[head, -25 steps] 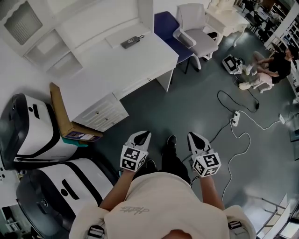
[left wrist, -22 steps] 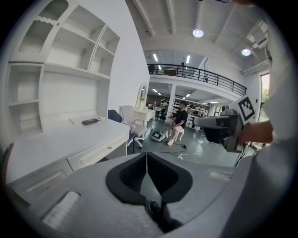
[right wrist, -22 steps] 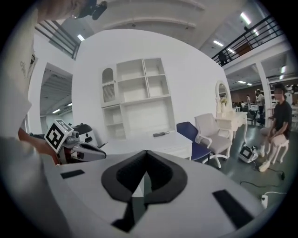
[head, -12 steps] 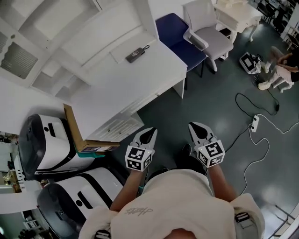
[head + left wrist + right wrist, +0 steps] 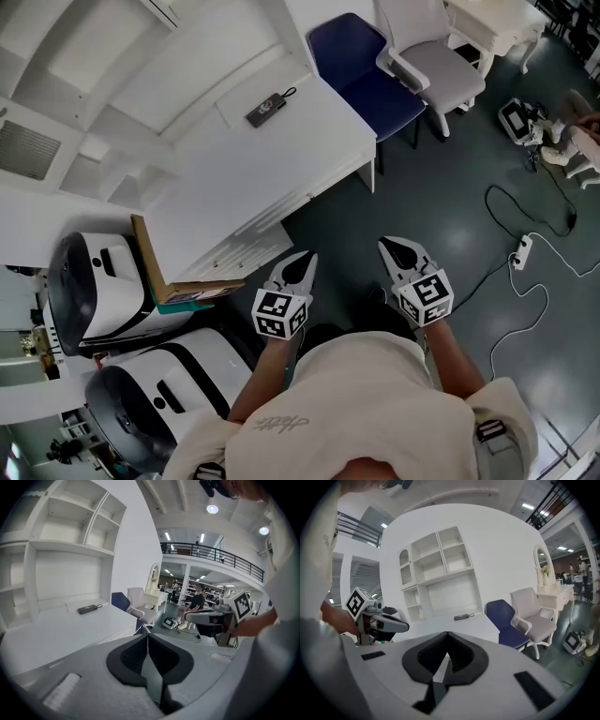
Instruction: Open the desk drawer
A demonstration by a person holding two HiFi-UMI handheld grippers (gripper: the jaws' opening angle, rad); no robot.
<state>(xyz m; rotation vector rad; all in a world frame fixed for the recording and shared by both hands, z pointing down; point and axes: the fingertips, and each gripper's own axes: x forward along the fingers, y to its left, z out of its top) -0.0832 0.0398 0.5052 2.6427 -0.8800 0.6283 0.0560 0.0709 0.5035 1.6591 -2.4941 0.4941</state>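
Standing in front of a white table (image 5: pixel 253 178), a person holds a hand-held gripper in each hand, out in front of the body. The left hand-held gripper (image 5: pixel 298 263) has its two jaws pressed together, with nothing between them. The right hand-held gripper (image 5: pixel 397 251) is closed too and holds nothing. They sit side by side, a little apart, and both point toward the table. Neither one touches anything.

The desk drawer (image 5: pixel 246 249) is under the near edge of the table. It is close to the left hand-held gripper, a little to its left, and it looks shut.

A small black gadget (image 5: pixel 267 109) with a cord lies on top of the table, well away from the drawer. A brown cardboard box (image 5: pixel 150 262) stands at the table's left end. A big white and black machine (image 5: pixel 103 286) sits just beside the box. A blue chair (image 5: pixel 361 70) and a pale grey chair (image 5: pixel 433 67) stand at the table's other end. A white power strip (image 5: pixel 522 251) with its cable lies on the dark floor (image 5: pixel 450 197) off to the right.
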